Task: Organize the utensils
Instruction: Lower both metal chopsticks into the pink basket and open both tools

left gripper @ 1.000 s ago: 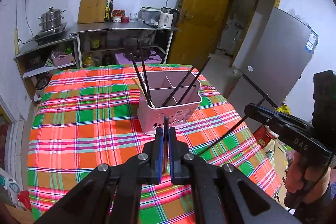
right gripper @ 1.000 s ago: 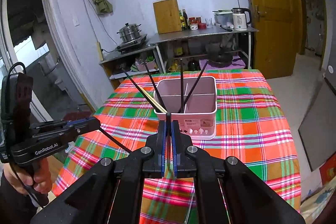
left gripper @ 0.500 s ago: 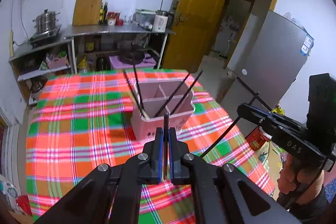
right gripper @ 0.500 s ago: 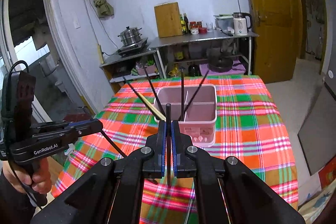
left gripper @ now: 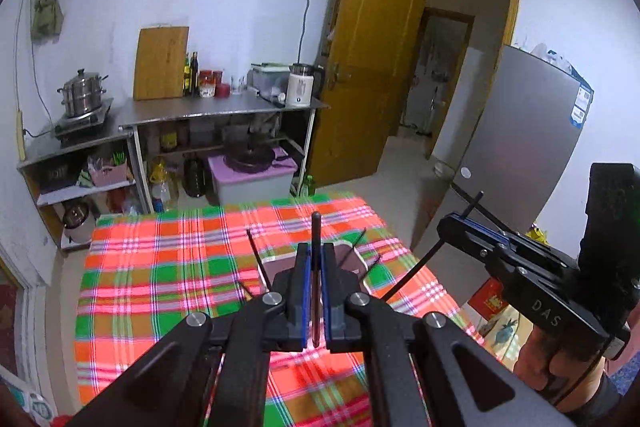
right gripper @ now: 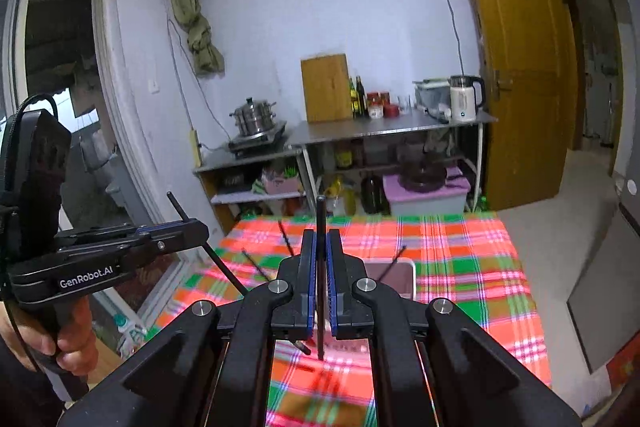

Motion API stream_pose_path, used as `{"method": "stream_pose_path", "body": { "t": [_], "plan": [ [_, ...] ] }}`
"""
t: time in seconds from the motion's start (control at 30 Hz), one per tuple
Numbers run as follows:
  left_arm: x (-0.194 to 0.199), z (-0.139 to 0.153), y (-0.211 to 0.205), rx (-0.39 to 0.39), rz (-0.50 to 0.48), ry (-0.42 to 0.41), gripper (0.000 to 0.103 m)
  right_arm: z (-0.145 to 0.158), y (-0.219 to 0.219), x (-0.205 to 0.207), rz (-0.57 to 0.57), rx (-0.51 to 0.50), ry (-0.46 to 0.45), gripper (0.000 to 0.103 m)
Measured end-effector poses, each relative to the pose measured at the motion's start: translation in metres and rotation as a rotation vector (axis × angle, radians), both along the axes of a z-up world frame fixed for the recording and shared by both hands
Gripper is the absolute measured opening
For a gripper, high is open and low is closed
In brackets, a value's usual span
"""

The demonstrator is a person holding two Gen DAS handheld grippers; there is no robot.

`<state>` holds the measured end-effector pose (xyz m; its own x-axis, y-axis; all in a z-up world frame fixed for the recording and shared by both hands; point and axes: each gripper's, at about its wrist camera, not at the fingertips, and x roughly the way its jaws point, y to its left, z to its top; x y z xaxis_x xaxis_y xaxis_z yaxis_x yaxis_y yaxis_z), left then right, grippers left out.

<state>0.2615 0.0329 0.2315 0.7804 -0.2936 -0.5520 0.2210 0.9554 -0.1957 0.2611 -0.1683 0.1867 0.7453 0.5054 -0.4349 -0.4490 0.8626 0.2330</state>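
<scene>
My left gripper [left gripper: 316,247] is shut on a black chopstick [left gripper: 316,227] that stands upright between its blue pads. It is raised above the plaid table, and the pink utensil holder [left gripper: 354,259] is mostly hidden behind its fingers. My right gripper [right gripper: 320,233] is likewise shut on an upright black chopstick [right gripper: 320,211], above and in front of the pink holder [right gripper: 394,277]. Several black chopsticks [right gripper: 286,237] lean out of the holder. Each wrist view shows the other gripper: the right gripper [left gripper: 444,227] and the left gripper [right gripper: 202,229], each clamping a slanted chopstick.
The table wears a red, green and orange plaid cloth [left gripper: 160,267]. Behind it a steel shelf [left gripper: 224,111] carries a steamer pot, bottles, a cutting board and a kettle. A yellow door [left gripper: 372,67] stands open, and a grey fridge [left gripper: 520,147] is on the right.
Both grippers have risen and tilted up with their chopsticks still clamped. The holder and table have dropped low in both views, and the holder is now partly hidden behind the fingers.
</scene>
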Motion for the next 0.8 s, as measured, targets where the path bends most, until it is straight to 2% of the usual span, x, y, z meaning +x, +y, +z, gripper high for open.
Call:
{"method": "stream_pose_path", "body": {
  "t": [0.17, 0.3, 0.47, 0.8],
  "plan": [
    [0.020, 0.007, 0.003, -0.011, 0.002, -0.027, 0.004, 0.006, 0.002, 0.017, -0.013, 0.014, -0.027, 0.004],
    [0.036, 0.000, 0.006, -0.025, 0.008, -0.020, 0.004, 0.003, 0.007, 0.029, -0.026, 0.008, -0.032, 0.004],
    [0.055, -0.026, 0.012, -0.058, 0.016, 0.020, 0.004, -0.015, 0.017, 0.044, -0.027, -0.017, -0.011, 0.004],
    [0.081, -0.088, 0.018, -0.079, 0.029, 0.131, 0.004, -0.058, 0.030, 0.064, -0.016, -0.086, 0.061, 0.004]
  ]
}}
